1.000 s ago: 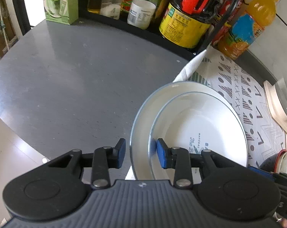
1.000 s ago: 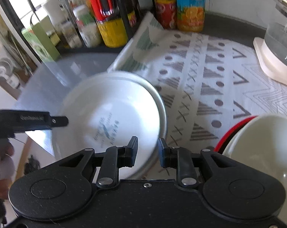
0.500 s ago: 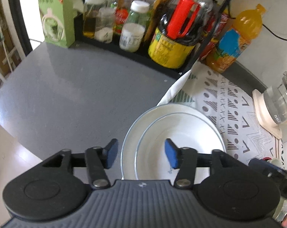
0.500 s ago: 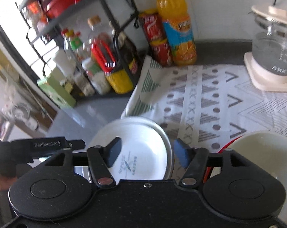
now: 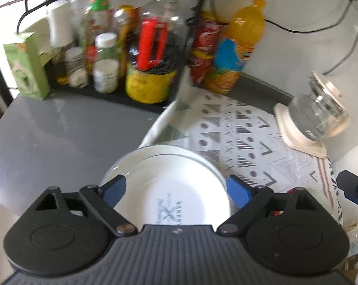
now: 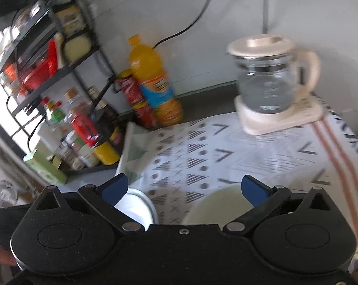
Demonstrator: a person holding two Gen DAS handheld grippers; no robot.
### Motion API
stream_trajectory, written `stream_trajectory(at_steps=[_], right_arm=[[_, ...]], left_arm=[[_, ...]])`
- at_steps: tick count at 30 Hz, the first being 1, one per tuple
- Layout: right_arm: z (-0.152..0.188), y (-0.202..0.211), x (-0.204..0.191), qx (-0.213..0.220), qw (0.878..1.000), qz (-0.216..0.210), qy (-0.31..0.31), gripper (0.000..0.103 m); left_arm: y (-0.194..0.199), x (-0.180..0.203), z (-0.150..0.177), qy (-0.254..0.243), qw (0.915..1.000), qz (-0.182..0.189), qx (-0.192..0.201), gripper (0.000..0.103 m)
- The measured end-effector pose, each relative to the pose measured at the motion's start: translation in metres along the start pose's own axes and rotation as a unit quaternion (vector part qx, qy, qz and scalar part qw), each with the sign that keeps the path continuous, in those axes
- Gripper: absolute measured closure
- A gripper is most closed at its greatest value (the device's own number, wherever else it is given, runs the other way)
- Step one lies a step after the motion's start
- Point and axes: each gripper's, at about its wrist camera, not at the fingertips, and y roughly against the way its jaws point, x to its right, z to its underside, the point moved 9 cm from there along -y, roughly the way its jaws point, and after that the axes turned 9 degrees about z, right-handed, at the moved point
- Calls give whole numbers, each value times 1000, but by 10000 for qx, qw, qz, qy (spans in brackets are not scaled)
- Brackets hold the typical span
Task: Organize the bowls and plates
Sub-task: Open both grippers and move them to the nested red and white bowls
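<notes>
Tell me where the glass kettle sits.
The glass kettle stands on its cream base at the patterned cloth's far right corner, right of the orange juice bottle.

R gripper (image 6: 183,188) wide open, empty, above patterned cloth (image 6: 226,147); white plate (image 6: 138,207) below-left, cream bowl (image 6: 217,206) below-right.

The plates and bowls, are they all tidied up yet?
Partly. One white plate already sits stacked on a bigger plate. Both the left gripper and right gripper are open, holding nothing. The cream bowl beside the stack still looks unsorted.
</notes>
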Motion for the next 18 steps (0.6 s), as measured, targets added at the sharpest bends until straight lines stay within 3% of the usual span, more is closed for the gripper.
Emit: stream_trajectory(at_steps=[18], right_arm=[[16, 38, 94, 213, 9966, 613, -502, 1]], left_arm=[[-23, 103, 22, -810, 9944, 608, -296, 10]])
